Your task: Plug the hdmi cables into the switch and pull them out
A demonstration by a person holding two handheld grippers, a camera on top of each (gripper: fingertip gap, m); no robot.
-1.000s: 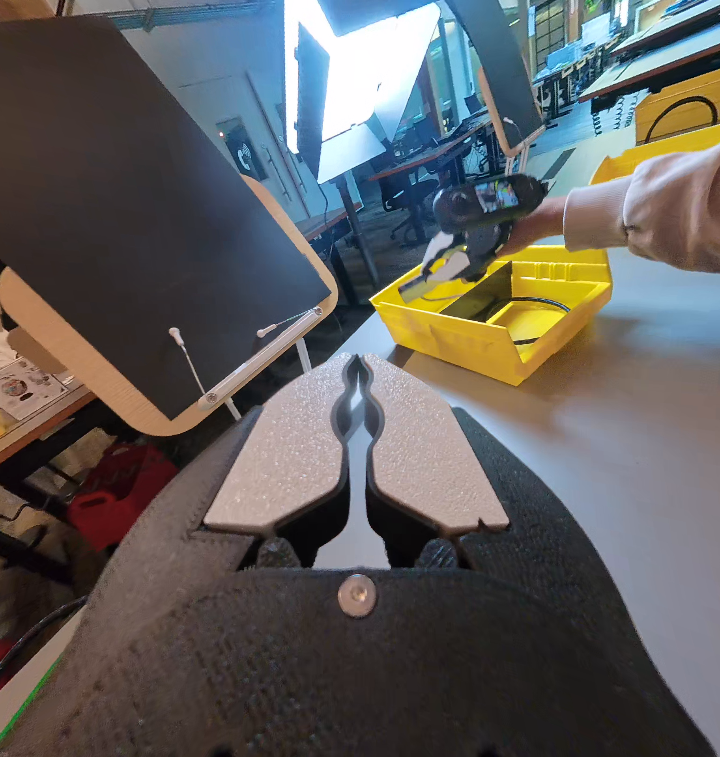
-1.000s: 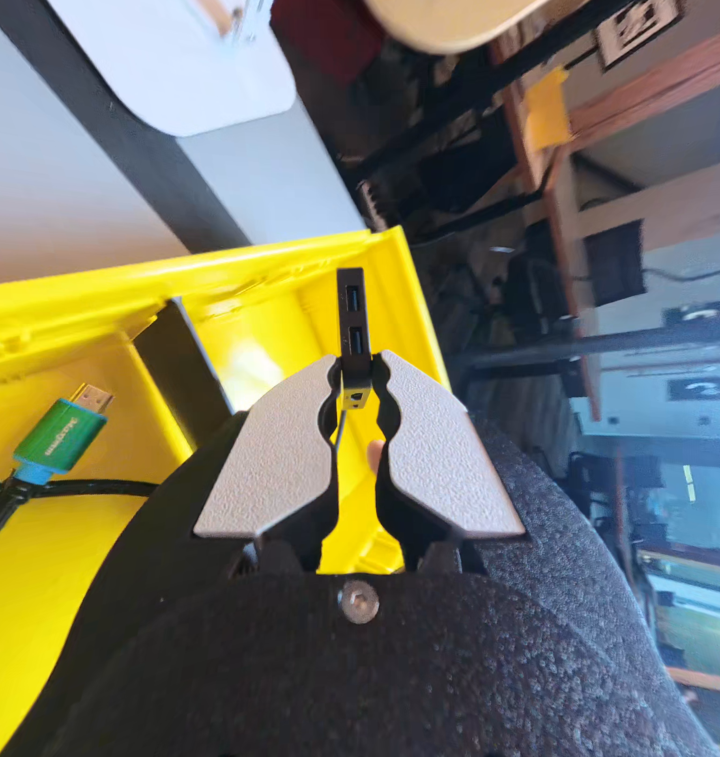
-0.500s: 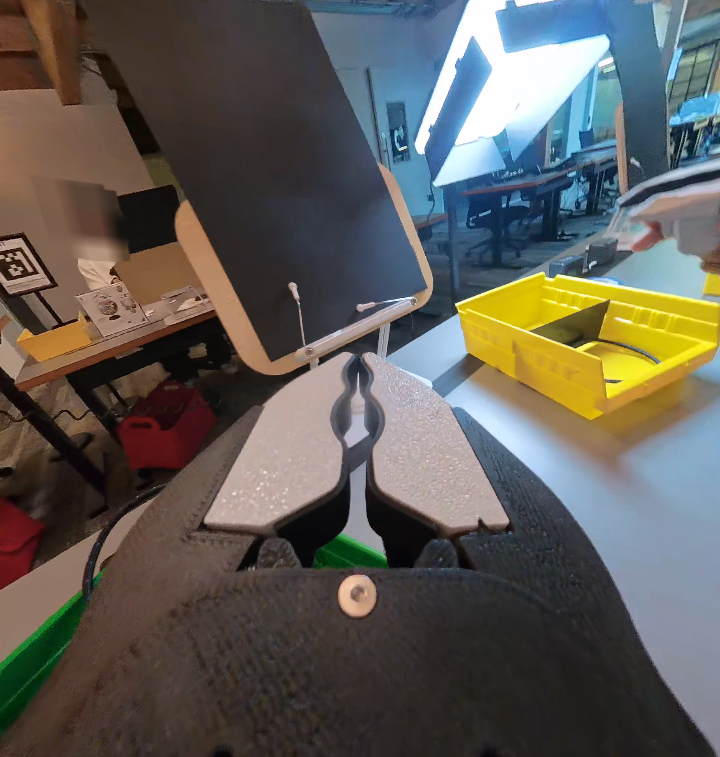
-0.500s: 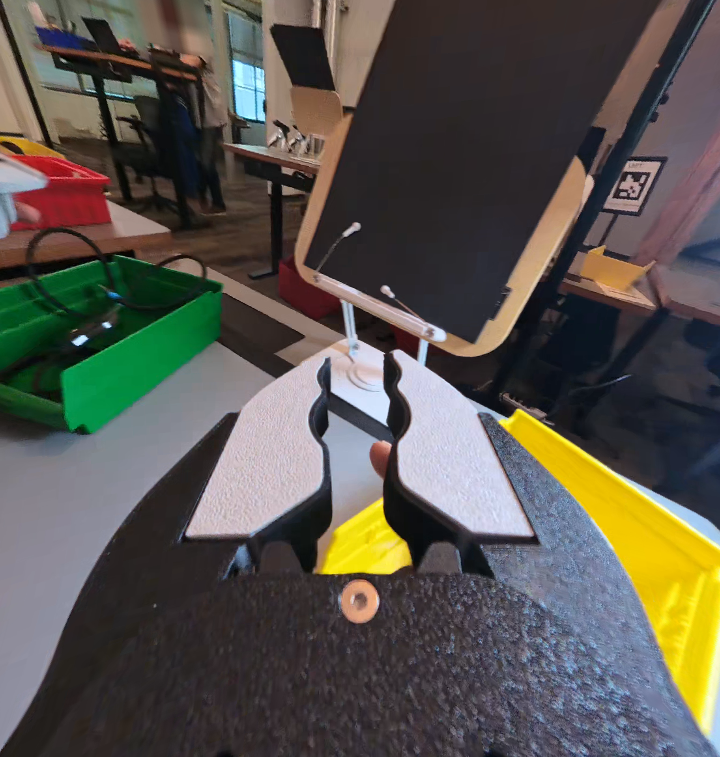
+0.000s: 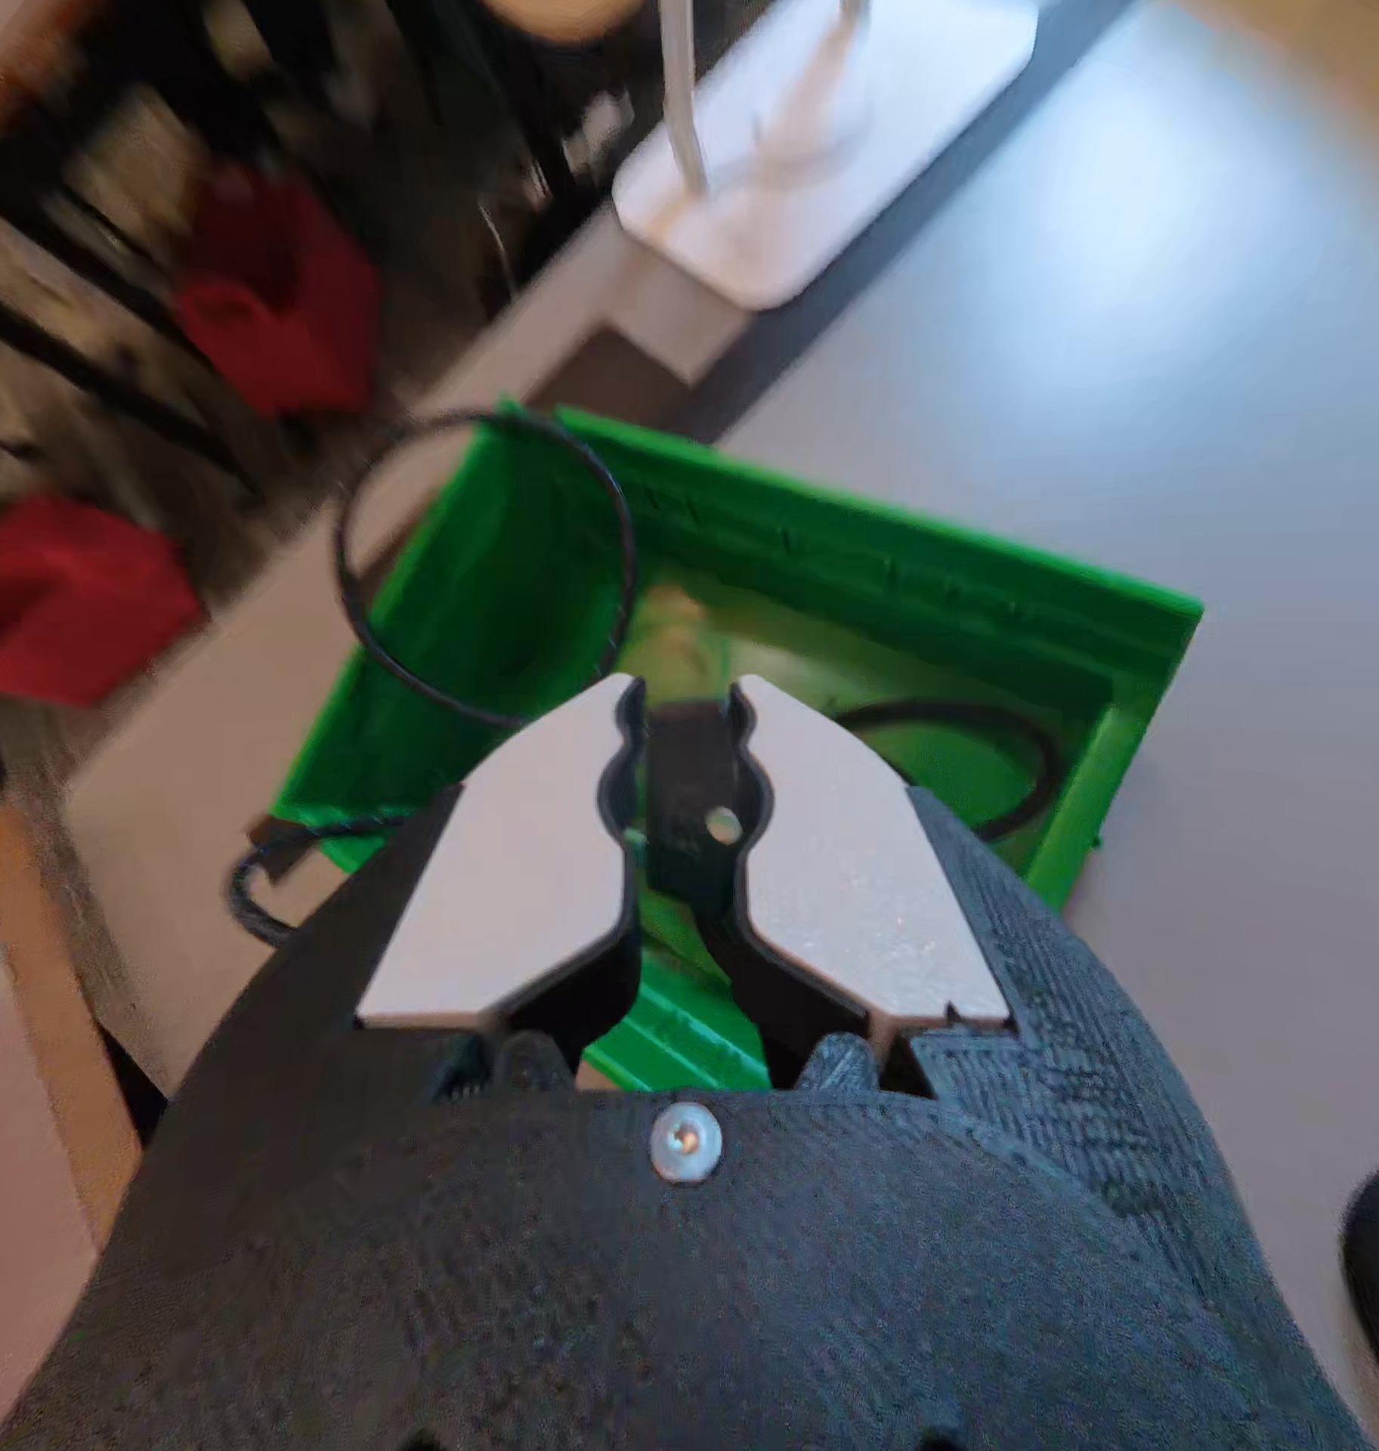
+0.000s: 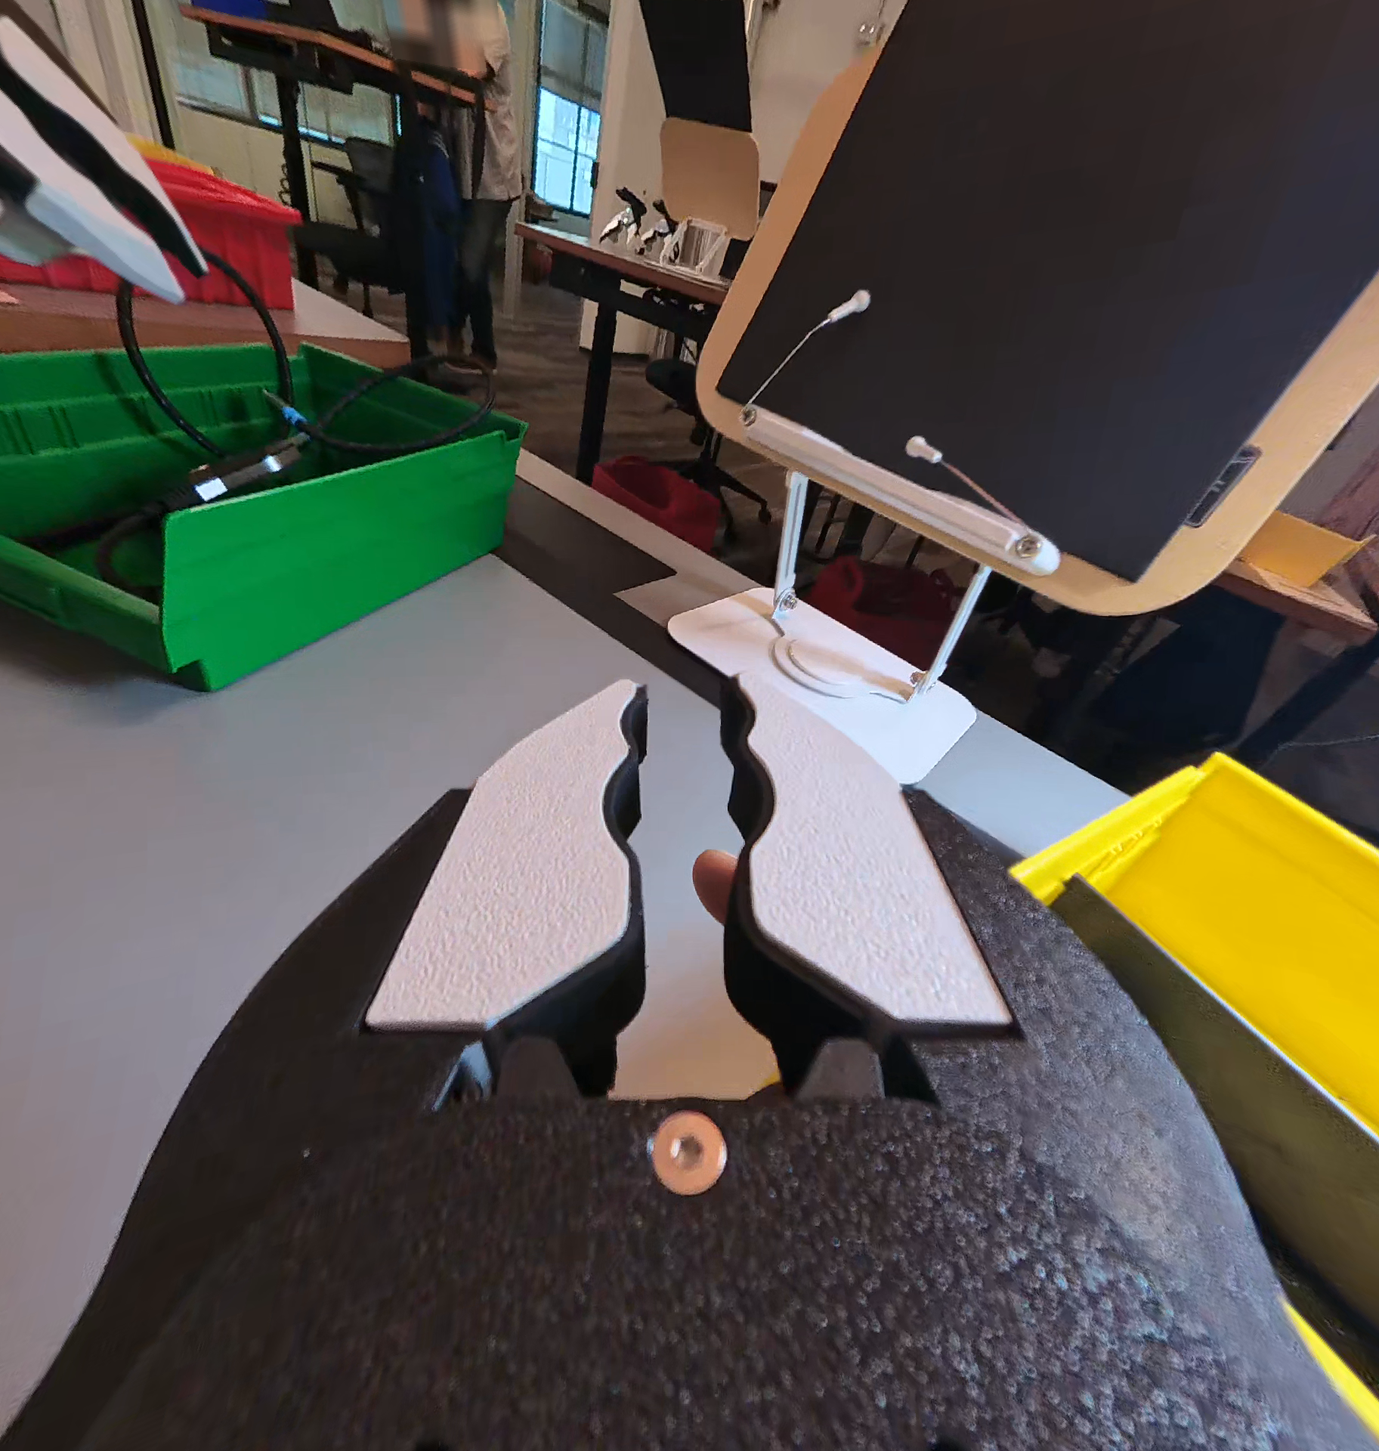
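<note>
R gripper (image 6: pixel 682 734) sits part open w/ nothing held, over the grey table (image 6: pixel 199 824) beside the yellow bin (image 6: pixel 1259 879). L gripper (image 5: pixel 682 699) hangs over the green bin (image 5: pixel 906 550), jaws apart around a black plug (image 5: pixel 686 793); grip unclear (blur). Cables (image 6: pixel 199 377) in that bin; switch unseen. Plugging looks not begun. No legible writing.

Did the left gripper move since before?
Yes. The left gripper swung down over the green bin; earlier it faced the black board and yellow bin.
</note>
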